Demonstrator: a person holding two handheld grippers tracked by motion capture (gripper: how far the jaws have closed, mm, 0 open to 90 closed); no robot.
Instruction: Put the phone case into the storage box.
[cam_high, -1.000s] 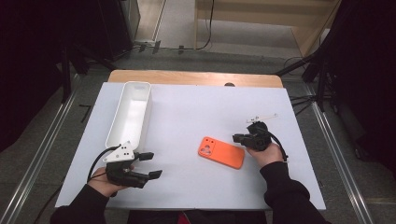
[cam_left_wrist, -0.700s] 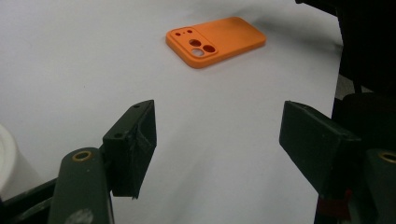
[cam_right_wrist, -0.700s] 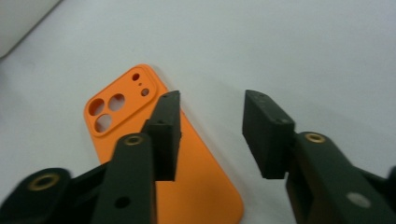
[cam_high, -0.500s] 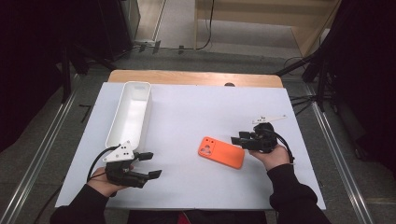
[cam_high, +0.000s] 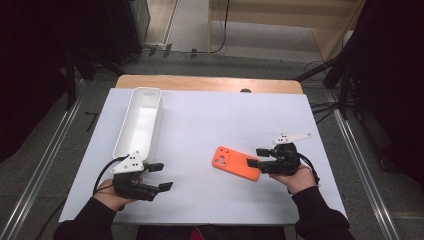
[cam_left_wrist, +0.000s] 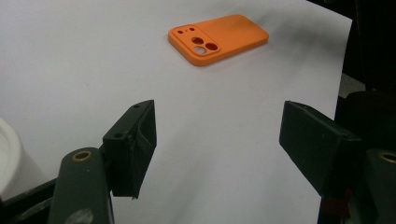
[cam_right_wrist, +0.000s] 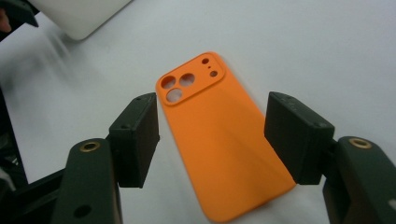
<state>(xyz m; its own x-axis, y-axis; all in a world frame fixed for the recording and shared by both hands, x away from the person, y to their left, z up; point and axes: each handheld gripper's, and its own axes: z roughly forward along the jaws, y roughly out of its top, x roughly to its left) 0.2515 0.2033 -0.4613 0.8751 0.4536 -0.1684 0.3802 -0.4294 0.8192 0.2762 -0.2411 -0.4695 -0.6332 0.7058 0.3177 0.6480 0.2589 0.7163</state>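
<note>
1. Phone case (cam_high: 236, 163), orange, lies flat with its back up on the white surface (cam_high: 210, 120), at about 4 o'clock from the middle, camera cut-outs toward 10 o'clock.
2. Right tongs (cam_high: 254, 156) have just been opening; the jaws stand released on either side of the case's near end, pressing nothing.
3. Left tongs (cam_high: 160, 176) hang released at 7 o'clock, nothing between them, just below the white tray (cam_high: 126, 134).
4. Handling, as I judge it: light, thin, probably bendy and smooth; it may flex or slip. Take it across the long edges near the middle, clear of the cut-outs.
5. Hidden: the case's underside; its near end blurs in the right gripper view.
</note>
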